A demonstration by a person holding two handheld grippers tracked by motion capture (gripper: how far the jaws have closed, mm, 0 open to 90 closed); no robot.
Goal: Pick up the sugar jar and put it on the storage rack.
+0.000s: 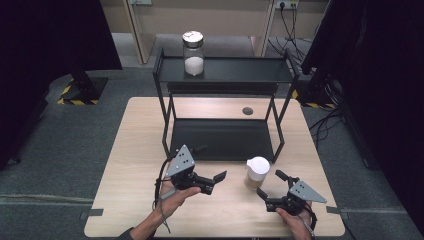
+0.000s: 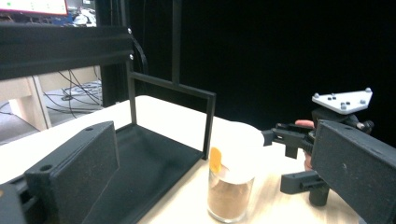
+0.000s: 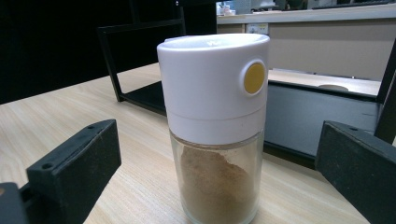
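Base of the spice jar (image 3: 217, 126) below the right gripper view's edge; both forearms cut off in the high view.

1. The spice jar (image 3: 215, 135) is showing a white cap, a yellow button and brown powder.
2. The rack (image 1: 223, 75) is looking black.
3. The tabletop (image 1: 135, 150) is showing pale wood grain.
4. The far jar (image 1: 193, 52) is holding white grains.
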